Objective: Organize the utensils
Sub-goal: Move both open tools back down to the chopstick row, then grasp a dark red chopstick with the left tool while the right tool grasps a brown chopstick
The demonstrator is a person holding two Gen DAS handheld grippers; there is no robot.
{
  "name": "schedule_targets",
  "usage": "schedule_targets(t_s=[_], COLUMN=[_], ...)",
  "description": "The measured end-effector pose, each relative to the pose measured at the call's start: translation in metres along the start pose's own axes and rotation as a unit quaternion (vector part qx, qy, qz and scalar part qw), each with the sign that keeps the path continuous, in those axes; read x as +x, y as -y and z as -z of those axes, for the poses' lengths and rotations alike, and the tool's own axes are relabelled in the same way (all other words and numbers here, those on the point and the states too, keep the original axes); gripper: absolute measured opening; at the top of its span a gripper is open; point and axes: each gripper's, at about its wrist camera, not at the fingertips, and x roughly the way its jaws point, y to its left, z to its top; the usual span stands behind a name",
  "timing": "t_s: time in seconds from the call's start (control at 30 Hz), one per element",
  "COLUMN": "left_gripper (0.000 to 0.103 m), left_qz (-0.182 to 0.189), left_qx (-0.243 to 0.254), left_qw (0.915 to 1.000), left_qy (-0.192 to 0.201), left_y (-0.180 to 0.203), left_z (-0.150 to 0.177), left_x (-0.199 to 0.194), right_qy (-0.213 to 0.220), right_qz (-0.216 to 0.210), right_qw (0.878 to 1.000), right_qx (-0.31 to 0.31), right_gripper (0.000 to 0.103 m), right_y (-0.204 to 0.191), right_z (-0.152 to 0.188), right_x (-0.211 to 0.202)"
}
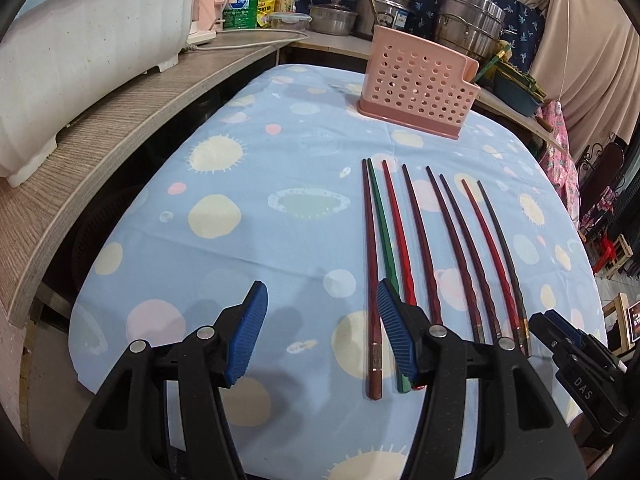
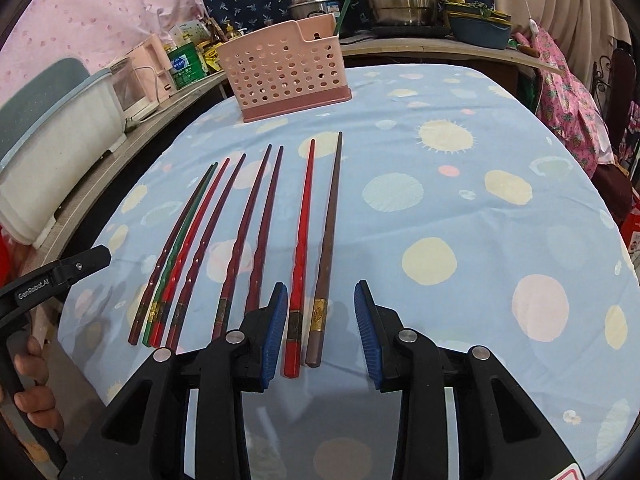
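Observation:
Several chopsticks lie side by side on the blue patterned tablecloth: dark red, green (image 1: 382,224), red and dark ones; they also show in the right wrist view (image 2: 256,216). A pink perforated utensil holder (image 1: 416,80) stands upright at the table's far side, also in the right wrist view (image 2: 284,68). My left gripper (image 1: 322,312) is open and empty, hovering left of the handle ends. My right gripper (image 2: 320,312) is open, with the handle ends of a red chopstick (image 2: 298,264) and a brown one (image 2: 326,256) between its fingers, untouched.
A wooden shelf (image 1: 120,120) with a white tub (image 1: 80,52) runs along the left. Pots (image 1: 468,20), bottles and a pink appliance stand behind the table. The right gripper's body (image 1: 576,356) shows at the left view's right edge; the left gripper (image 2: 52,276) at the right view's left.

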Motion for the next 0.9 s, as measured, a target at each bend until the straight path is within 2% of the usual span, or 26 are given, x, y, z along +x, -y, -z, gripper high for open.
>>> schedule_targets(t_s=[0.3,0.53,0.77,0.9], left_gripper=[0.054,0.054,0.054,0.054], left_qz=[0.002,0.003,0.004,0.004], left_qx=[0.009,0.015,0.021,0.027], left_qw=[0.9998,0.9995,0.9991,0.9988], left_qy=[-0.016,-0.026,-0.037,-0.042], left_y=[0.007,0.01,0.013,0.016], left_z=[0.012,0.02,0.028,0.033], left_x=[0.005,0.008,0.012,0.014], right_qy=[-0.014,-0.012,-0.009,-0.007], right_qz=[0.002,0.007,0.009,0.007], right_qw=[1.0,1.0,1.0,1.0], right_qx=[0.006,0.001,0.004,0.005], right_gripper=[0.019,0.015,0.007,0.007], right_y=[0.003,0.003,0.007,0.008], right_z=[0.006,0.009,0.013,0.015], right_x=[0.008,0.007,0.004,0.004])
